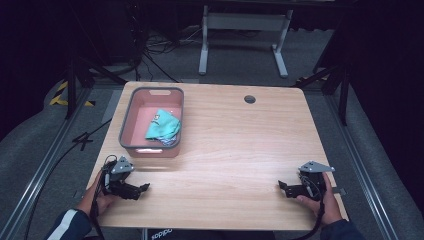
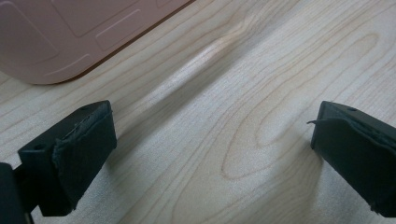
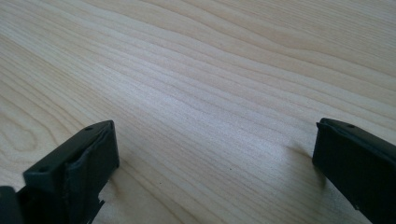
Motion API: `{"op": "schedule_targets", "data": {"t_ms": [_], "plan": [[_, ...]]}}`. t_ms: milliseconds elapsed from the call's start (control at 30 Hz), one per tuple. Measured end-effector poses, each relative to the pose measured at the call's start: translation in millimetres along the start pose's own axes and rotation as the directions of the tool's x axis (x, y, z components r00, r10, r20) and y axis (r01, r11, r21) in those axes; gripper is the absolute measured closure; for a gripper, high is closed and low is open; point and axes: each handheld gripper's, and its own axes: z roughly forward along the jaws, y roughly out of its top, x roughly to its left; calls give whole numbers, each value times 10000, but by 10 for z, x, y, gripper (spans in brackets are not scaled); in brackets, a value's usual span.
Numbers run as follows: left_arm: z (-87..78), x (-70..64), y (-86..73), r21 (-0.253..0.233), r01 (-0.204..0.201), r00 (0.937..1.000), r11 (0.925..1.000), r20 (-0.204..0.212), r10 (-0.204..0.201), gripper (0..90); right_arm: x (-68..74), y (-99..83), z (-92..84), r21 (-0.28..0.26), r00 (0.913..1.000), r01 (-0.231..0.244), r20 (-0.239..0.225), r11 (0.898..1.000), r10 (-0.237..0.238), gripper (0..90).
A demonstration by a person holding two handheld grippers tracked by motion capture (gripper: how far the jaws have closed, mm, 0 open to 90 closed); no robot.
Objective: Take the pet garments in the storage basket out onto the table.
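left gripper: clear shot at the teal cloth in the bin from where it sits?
Probably yes. The left gripper rests open just in front of the pink bin, nothing between them. The teal cloth lies inside, so it would have to lift over the near wall and come down from above.

Item: pink basket (image 1: pixel 131 116), grey rim, rectangular, upright | Place: stood at 10 o'clock on table, just beyond left gripper (image 1: pixel 142 189) | Contents: teal cloth (image 1: pixel 163 125), crumpled, lay inside toward basket's 3 o'clock wall | Contact: untouched, near wall faced gripper.
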Motion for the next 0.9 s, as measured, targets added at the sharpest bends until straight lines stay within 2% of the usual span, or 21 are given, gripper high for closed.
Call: {"op": "schedule_targets", "data": {"t_ms": [300, 433, 500, 600, 633, 667, 733, 800, 900], "plan": [[-3, -11, -8, -27, 69, 10000, 10000, -56, -70, 5, 1, 0, 0, -2, 10000, -1, 10, 10000, 1, 6], [-25, -4, 13, 234, -41, 10000, 9997, -4, 41, 12, 3, -1, -1, 0, 10000, -24, 30, 10000, 24, 6], [-47, -4, 34, 387, -101, 9999, 9992, 19, 100, 52, 3, -1, -1, 0, 10000, -25, 28, 10000, 25, 6], [-108, 0, 44, 363, -207, 9998, 9991, -15, 208, 234, 2, 0, -1, 2, 10000, -21, 24, 10000, 21, 6], [-143, 12, 47, 298, -240, 9996, 9993, -156, 245, 198, 2, 0, -1, 1, 10000, -20, 25, 10000, 20, 6], [-182, 23, 43, 149, -65, 10000, 9999, -8, 65, 144, 3, -1, -1, 1, 10000, -20, 24, 10000, 20, 6], [-254, 47, 46, -3, 80, 10000, 10000, -48, -80, 215, 3, -1, -1, 0, 10000, -22, 25, 10000, 22, 6], [-308, 64, 55, -166, 128, 9997, 9998, -207, -131, 168, 2, -1, -1, 2, 10000, -19, 26, 10000, 19, 6], [-384, 64, 83, -146, 40, 9995, 9999, -323, -44, 191, 2, -1, -1, 1, 10000, -19, 26, 10000, 19, 6]]}}
